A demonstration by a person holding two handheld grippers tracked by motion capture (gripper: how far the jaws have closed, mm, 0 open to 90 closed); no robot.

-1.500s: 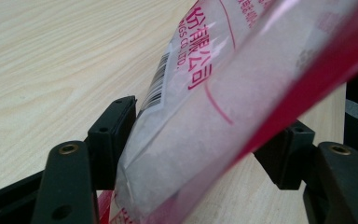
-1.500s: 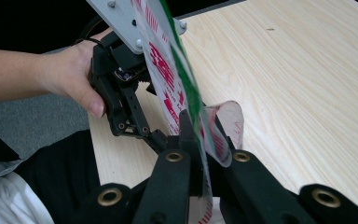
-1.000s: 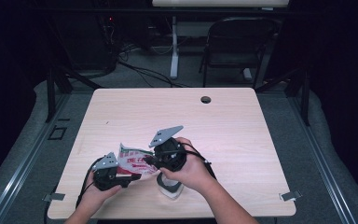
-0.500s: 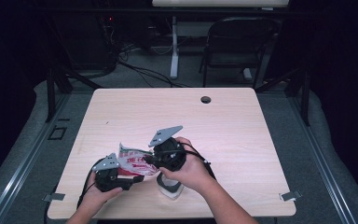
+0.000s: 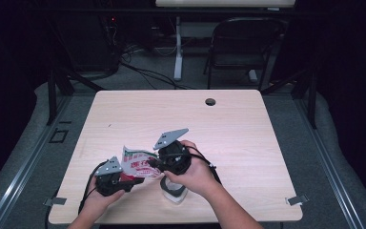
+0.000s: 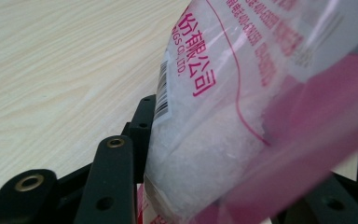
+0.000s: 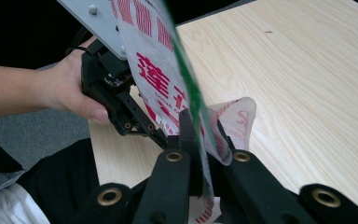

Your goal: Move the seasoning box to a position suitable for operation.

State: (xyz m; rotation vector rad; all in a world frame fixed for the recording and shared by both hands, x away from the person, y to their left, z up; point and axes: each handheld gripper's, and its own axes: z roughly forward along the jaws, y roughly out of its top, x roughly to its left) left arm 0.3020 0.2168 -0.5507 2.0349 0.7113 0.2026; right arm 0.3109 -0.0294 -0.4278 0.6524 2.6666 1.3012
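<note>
Bag (image 5: 138,164): plastic, red print, white granules inside; held above counter (image 5: 248,138) near front edge.
Left claw (image 5: 132,180): clamped on bag's lower end.
Right claw (image 5: 153,163): clamped on bag's upper edge.

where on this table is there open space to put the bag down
The far half of the table is bare up to the round hole, and so is the right side beyond the right gripper. The near-left corner is crowded: both the left gripper and right gripper grip the bag, beside a white object.
</note>
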